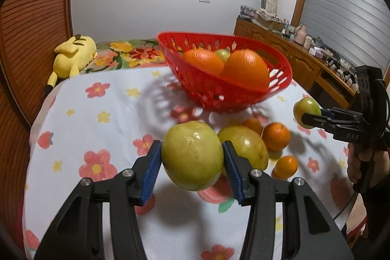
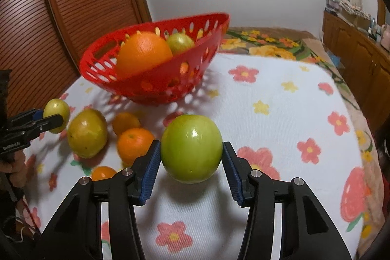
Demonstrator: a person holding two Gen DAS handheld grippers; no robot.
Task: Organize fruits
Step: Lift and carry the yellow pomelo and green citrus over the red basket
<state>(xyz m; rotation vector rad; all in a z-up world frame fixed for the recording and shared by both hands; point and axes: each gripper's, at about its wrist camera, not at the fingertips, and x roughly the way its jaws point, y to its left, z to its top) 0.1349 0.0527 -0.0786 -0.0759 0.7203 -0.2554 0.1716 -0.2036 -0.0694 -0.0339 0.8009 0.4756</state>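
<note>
Blue-padded left gripper (image 1: 192, 157) clamps a yellow-green fruit (image 1: 192, 155); right gripper (image 2: 191, 156) clamps a green fruit (image 2: 191, 149), both just off the bed. Lift w/ steady squeeze, clear red basket (image 1: 234, 91) rim, release low beside oranges (image 1: 246, 70).

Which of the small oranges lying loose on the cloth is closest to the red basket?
The rear small orange, half hidden behind the yellow-green fruit on the cloth, lies nearest the red basket. The other two oranges lie nearer the camera.
</note>
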